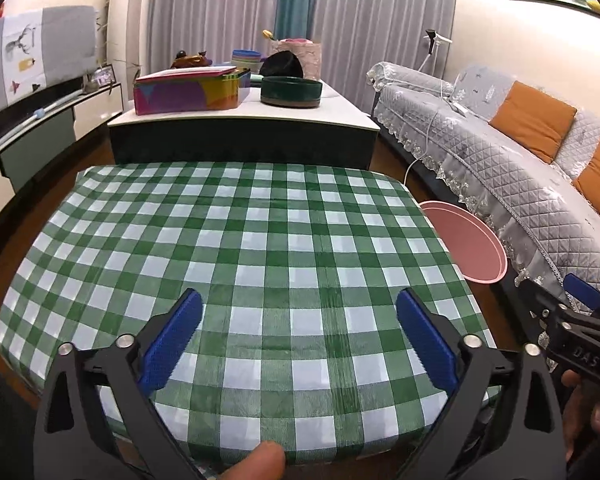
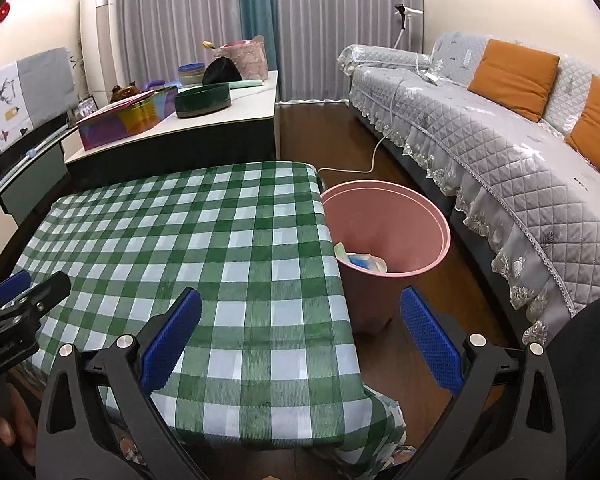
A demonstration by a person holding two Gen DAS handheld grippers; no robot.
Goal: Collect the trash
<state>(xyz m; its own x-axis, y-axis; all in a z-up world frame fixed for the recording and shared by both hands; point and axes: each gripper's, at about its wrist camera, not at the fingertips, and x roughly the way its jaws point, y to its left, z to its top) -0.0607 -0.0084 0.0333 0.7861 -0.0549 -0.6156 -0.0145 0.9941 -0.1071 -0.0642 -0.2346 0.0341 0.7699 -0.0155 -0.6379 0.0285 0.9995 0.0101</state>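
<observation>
A pink trash bin [image 2: 404, 216] stands on the floor at the right side of the table with the green checked cloth [image 2: 188, 240]. Crumpled white and blue trash [image 2: 360, 260] lies inside the bin. The bin's rim also shows in the left wrist view [image 1: 472, 244]. My left gripper [image 1: 300, 336] is open and empty above the near part of the cloth [image 1: 260, 248]. My right gripper [image 2: 300, 336] is open and empty over the table's near right corner. The right gripper shows at the right edge of the left wrist view [image 1: 580, 320]. No trash shows on the cloth.
A grey quilted sofa [image 2: 500, 128] with orange cushions runs along the right. A low cabinet [image 1: 244, 136] behind the table carries a colourful box [image 1: 188, 92], a dark round tin [image 1: 292, 90] and bowls. A white cable [image 2: 376, 152] lies on the floor near the bin.
</observation>
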